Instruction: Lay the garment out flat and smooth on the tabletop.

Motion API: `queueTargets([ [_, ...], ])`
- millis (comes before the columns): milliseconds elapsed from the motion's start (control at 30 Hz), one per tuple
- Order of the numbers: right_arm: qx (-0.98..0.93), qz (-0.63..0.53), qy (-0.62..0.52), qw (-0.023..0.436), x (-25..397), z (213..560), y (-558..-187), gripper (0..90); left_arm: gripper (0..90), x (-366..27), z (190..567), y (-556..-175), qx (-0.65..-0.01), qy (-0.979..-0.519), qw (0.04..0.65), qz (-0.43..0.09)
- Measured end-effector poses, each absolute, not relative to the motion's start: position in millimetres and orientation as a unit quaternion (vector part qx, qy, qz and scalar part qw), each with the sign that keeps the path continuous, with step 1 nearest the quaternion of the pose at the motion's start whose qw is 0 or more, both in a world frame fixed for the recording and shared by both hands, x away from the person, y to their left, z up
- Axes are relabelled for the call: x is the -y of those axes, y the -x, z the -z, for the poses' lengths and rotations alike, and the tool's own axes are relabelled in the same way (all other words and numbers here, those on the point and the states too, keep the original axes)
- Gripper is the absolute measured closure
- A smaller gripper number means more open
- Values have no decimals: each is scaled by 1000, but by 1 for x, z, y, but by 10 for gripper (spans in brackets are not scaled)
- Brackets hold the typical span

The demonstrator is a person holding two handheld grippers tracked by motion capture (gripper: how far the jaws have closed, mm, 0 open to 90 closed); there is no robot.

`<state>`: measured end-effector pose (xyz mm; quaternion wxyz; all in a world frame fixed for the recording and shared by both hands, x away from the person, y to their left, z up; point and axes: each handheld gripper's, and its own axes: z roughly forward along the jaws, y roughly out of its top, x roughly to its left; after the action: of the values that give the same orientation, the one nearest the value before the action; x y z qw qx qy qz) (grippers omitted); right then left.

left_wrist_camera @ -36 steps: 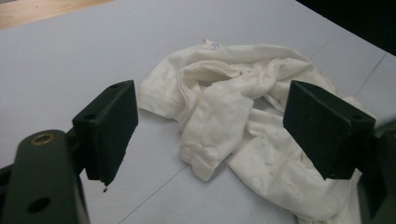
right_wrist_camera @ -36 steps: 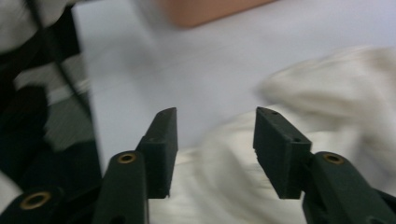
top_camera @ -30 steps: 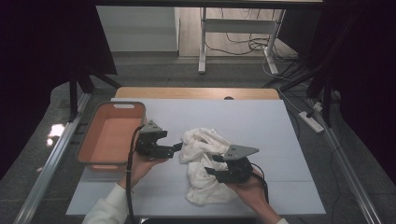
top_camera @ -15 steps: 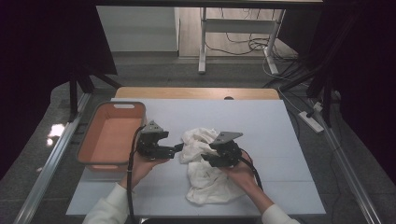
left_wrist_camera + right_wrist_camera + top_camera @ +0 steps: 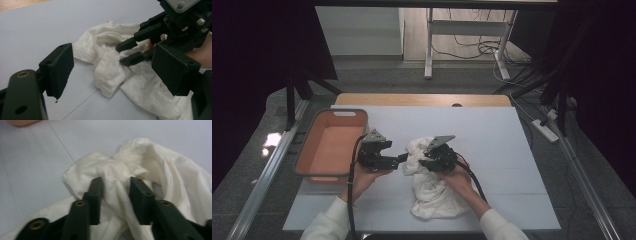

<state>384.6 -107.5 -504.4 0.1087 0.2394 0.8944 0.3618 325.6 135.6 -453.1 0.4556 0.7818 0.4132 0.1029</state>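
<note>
1. Since the earlier frame, right tool (image 5: 428,161) has moved up and left over the white cloth (image 5: 432,192), nearer left tool (image 5: 398,161).
2. Right tool: jaws part-spread, straddling a raised fold, not yet pinched. Left tool: jaws spread wide, just beside the cloth's left edge.
3. Risk: closing on several bunched layers would lift a clump instead of one edge.
4. Cloth: cream, crumpled, heaped mid-bench (image 5: 512,150); orange bin (image 5: 332,145) to its left.
</note>
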Motion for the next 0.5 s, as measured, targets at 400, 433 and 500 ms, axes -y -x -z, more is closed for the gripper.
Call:
queueTargets([
  [400,-880,-392,-235,131,121,489,-381,836,188,-135,452,-324,-411,-783,456,-104],
  [433,-876,-399,-236,135,123,486,-380,836,188,-135,453,-324,-411,-783,456,-103],
  [500,-872,-404,-237,142,128,480,-380,836,188,-136,453,-325,-411,-784,454,-103],
])
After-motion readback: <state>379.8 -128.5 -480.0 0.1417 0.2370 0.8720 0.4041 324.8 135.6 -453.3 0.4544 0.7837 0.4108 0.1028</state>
